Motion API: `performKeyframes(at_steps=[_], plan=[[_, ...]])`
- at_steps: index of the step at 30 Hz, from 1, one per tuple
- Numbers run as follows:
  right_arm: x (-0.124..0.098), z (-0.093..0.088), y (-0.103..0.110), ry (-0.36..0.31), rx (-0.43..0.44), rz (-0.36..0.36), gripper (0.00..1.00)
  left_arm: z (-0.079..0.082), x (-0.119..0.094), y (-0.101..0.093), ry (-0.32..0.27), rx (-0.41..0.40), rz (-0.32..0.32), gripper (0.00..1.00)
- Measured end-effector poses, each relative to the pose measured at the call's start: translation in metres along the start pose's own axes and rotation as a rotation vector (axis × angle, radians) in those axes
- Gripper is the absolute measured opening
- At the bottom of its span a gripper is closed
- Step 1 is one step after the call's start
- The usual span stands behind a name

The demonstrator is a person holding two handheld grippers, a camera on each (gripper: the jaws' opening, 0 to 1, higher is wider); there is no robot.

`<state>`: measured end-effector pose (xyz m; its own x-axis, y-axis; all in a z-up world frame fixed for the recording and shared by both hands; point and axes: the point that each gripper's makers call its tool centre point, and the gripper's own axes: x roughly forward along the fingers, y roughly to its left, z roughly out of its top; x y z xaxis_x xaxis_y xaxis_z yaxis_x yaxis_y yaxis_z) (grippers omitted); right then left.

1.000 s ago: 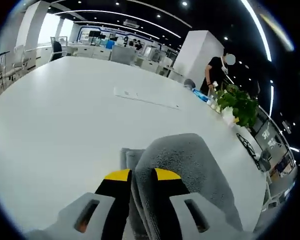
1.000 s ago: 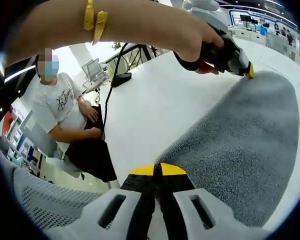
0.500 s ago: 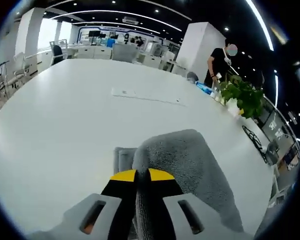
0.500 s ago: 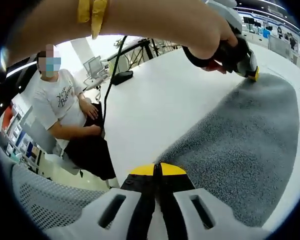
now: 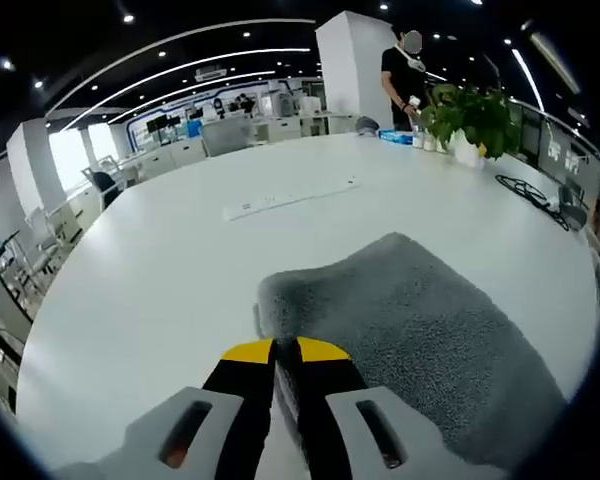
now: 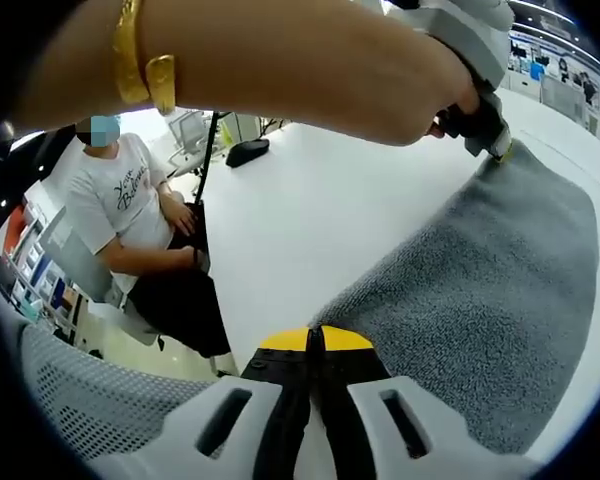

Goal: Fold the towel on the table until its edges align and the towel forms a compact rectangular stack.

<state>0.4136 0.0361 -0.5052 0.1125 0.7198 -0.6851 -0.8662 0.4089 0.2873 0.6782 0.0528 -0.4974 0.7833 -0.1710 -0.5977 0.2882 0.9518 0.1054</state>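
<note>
Towel (image 5: 420, 320), grey and fuzzy, lies flat on the white table (image 5: 160, 260). In the left gripper view its long axis runs from the claw tips out toward 4 o'clock, and a folded edge rises toward 1 o'clock. The left claw (image 5: 285, 350) is clenched on the towel's near corner, cloth pinched between the yellow tips. In the right gripper view the towel (image 6: 490, 300) stretches from the right claw (image 6: 315, 340) toward 1 o'clock, where the other claw (image 6: 485, 135), held in a hand (image 6: 420, 75), meets its far corner. The right claw's tips are pressed together at the towel's near edge; it seems to grip the cloth, though the pinch is hard to make out. A seated person (image 6: 130, 230) is at 9 o'clock. A plant (image 5: 470, 115) stands at 1 o'clock.
</note>
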Motion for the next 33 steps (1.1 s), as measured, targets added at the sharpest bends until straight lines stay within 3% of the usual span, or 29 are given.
performKeyframes(at_steps=[4,9,10,16,21,24,26,27,33], plan=[[-0.006,0.013,0.001,-0.076,-0.066,-0.004,0.04,-0.001,-0.009,0.001,-0.011,-0.037,-0.012,0.23],[-0.021,0.024,0.0,-0.102,-0.101,-0.012,0.33,0.006,-0.026,-0.001,-0.047,-0.06,-0.061,0.32],[-0.023,0.025,-0.002,-0.105,-0.105,-0.019,0.34,0.005,-0.029,-0.002,-0.05,-0.071,-0.07,0.35],[-0.045,0.025,-0.022,-0.133,-0.134,-0.067,0.37,-0.009,-0.044,-0.01,-0.021,-0.03,-0.096,0.54],[-0.062,0.017,-0.049,-0.133,-0.105,-0.143,0.39,-0.007,-0.059,-0.023,-0.046,-0.037,-0.137,0.59],[-0.071,0.006,-0.066,-0.137,-0.087,-0.204,0.36,-0.019,-0.065,-0.033,-0.04,-0.159,-0.187,0.64],[-0.075,0.001,-0.071,-0.131,-0.063,-0.218,0.36,-0.027,-0.07,-0.034,-0.033,-0.142,-0.188,0.65],[-0.081,-0.003,-0.075,-0.133,-0.041,-0.227,0.36,-0.032,-0.079,-0.043,-0.014,-0.132,-0.202,0.65],[-0.091,-0.017,-0.092,-0.133,0.024,-0.279,0.37,-0.046,-0.1,-0.057,-0.005,-0.15,-0.241,0.66]])
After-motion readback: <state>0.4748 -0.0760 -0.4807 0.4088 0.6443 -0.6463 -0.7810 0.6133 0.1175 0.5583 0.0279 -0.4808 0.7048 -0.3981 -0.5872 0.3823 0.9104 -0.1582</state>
